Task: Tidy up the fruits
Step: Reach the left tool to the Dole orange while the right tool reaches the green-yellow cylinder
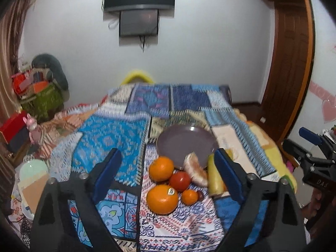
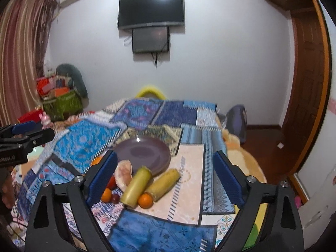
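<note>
A purple plate (image 1: 184, 141) lies on a patchwork cloth, and the fruit is heaped against its near rim. In the left wrist view I see two big oranges (image 1: 161, 168) (image 1: 162, 199), a tomato (image 1: 180, 181), a small orange (image 1: 189, 197) and a pale citrus wedge (image 1: 195, 169). The right wrist view shows the plate (image 2: 145, 153), two yellow-green stalks (image 2: 137, 185) (image 2: 163, 183), the wedge (image 2: 124, 174) and a small orange (image 2: 145, 201). My left gripper (image 1: 167, 155) hangs open over the pile. My right gripper (image 2: 165, 155) is open near the stalks. Neither holds anything.
The patchwork cloth (image 1: 117, 130) covers the whole surface and drops off at the right edge. A mint-green bowl (image 1: 33, 168) and clutter sit to the left. A green basket (image 2: 63, 103) stands in the far corner, a wooden door (image 2: 306, 79) at the right.
</note>
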### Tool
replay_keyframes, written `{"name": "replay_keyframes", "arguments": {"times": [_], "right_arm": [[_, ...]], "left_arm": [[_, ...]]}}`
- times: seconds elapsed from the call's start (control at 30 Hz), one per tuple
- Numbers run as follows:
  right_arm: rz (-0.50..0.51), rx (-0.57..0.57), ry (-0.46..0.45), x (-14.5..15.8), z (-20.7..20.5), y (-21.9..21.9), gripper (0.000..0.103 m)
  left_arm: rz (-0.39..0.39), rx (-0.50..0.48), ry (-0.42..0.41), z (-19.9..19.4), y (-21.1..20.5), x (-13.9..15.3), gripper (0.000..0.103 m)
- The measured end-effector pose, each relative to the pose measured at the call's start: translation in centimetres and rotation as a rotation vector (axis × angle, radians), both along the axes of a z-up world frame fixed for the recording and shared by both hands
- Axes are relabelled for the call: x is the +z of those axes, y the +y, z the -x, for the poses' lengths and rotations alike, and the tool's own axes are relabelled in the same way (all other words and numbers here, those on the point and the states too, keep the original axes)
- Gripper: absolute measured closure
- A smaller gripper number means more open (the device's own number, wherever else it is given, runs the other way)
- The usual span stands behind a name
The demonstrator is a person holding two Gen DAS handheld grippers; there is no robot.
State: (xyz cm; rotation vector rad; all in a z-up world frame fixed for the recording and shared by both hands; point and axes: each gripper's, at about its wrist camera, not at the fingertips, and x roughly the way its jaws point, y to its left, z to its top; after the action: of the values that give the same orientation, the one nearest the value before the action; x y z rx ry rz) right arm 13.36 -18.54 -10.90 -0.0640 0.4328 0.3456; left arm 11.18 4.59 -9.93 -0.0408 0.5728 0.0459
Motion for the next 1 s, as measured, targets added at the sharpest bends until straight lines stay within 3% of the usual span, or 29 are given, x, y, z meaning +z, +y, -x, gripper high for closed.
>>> {"name": "replay_keyframes", "arguments": {"times": [0.07, 0.37, 0.47, 0.67, 1.0], "right_arm": [[0.007, 0.005, 0.040, -0.7, -1.0, -0.1, 0.021], [0.046, 0.014, 0.185, -4.4, -4.9, -0.3, 0.027], [0.053, 0.030, 0.234, -5.8, -6.2, 0.0, 0.033], [0.065, 0.041, 0.308, -7.8, -7.9, 0.7, 0.033], [0.076, 0.152, 0.338, -8.5, -8.8, 4.5, 0.033]], "left_arm": [[0.012, -0.003, 0.056, -1.3, 0.8, -1.4, 0.016], [0.017, -0.011, 0.234, -5.0, 2.2, -7.1, 0.018], [0.020, -0.022, 0.270, -5.6, 2.1, -8.4, 0.018], [0.018, -0.042, 0.319, -6.3, 1.9, -10.7, 0.018], [0.055, -0.072, 0.370, -6.9, 2.2, -13.3, 0.020]]}}
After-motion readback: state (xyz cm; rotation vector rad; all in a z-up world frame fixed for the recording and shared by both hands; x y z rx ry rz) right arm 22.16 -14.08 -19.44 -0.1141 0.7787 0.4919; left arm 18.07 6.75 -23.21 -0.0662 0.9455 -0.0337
